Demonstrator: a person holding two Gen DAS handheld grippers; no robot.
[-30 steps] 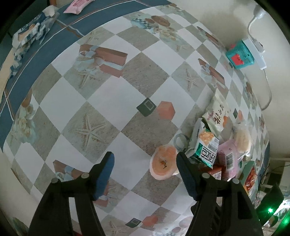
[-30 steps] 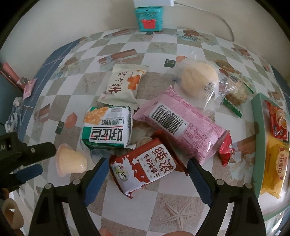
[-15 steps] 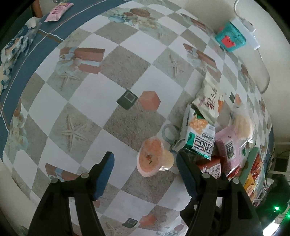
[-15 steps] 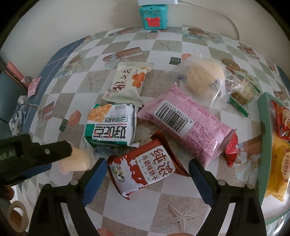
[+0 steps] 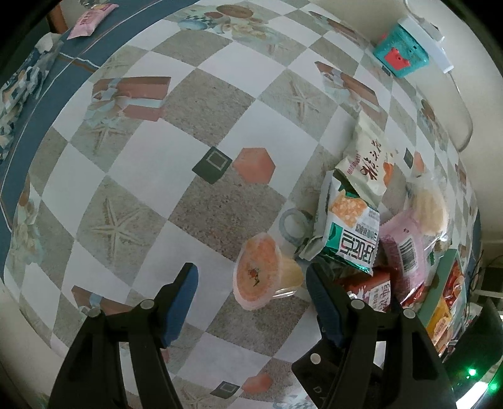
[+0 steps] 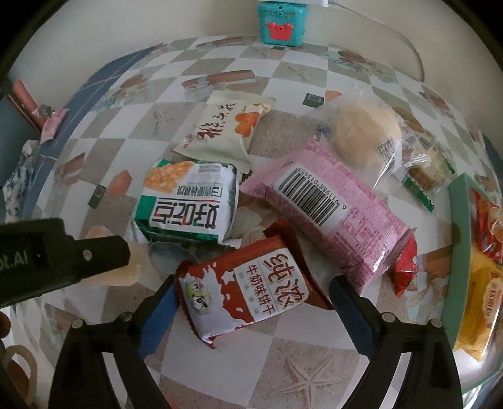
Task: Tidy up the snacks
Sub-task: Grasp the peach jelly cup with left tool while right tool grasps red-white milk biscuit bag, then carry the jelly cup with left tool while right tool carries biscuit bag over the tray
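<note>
The left gripper [image 5: 251, 280] stands wide around the jelly cup [image 5: 262, 275]; the right gripper [image 6: 251, 292] likewise brackets the red biscuit pack [image 6: 248, 283]; closing comes next, I'd say.

A table [image 5: 201, 103] covered in a checked cloth of white and sandy squares printed with starfish, edged by a blue border [image 5: 41, 91] at the far left. A plain cream wall [image 6: 125, 28] rises behind it, evenly lit by soft daylight.

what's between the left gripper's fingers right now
A jelly cup lying on its side sits between the open left gripper fingers, untouched by either; shown in the left wrist view.
</note>
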